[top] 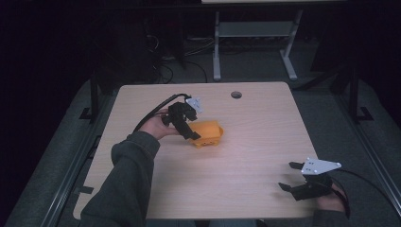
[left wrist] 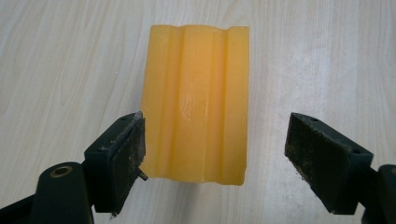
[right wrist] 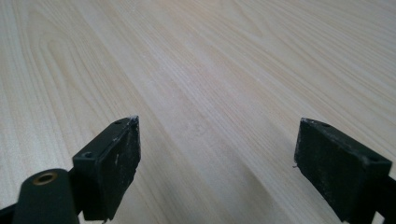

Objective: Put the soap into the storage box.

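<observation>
Lining up my left gripper (left wrist: 212, 149) over the orange ribbed block (left wrist: 195, 102) near the middle of the table (top: 255, 142), jaws wide and holding nothing.

I judge the block to be light, stiff moulded plastic, glossy enough to slip, so I would close on its two long flat sides, low down where the pads can seat squarely. My left pad (left wrist: 128, 154) already sits just beside one long edge, possibly touching it, while the other pad stands well clear. My right gripper (top: 307, 187) rests near the table's near right corner, well apart from the block, jaws also wide and empty. Nothing stands between the block and either gripper; a round cable hole (top: 236, 94) lies near the far edge.
</observation>
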`<control>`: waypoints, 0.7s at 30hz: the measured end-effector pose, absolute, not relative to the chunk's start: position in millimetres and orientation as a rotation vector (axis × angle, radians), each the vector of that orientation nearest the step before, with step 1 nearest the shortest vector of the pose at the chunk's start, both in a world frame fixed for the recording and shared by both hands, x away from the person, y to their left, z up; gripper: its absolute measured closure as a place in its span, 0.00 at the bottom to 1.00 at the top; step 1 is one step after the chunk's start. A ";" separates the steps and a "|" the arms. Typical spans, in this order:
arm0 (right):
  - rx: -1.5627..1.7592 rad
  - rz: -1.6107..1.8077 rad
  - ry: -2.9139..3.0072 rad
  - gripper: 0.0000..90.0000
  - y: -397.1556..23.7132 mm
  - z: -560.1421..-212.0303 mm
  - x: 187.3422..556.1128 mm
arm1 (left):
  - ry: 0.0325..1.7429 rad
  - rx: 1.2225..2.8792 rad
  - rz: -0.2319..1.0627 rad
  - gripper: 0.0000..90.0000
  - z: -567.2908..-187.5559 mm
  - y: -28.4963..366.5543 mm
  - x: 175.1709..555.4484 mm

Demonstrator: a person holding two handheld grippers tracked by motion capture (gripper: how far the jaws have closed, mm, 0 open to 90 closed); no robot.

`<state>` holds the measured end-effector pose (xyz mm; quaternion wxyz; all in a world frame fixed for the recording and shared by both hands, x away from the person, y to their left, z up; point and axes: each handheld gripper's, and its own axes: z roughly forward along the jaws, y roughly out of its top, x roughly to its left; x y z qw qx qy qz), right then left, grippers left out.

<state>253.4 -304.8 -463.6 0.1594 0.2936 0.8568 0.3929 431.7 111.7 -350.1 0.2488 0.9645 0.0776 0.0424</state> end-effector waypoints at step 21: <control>0.835 1.108 2.462 0.16 -301.0 -465.6 257.4 | 0.203 2.621 0.131 0.25 -350.5 124.8 408.0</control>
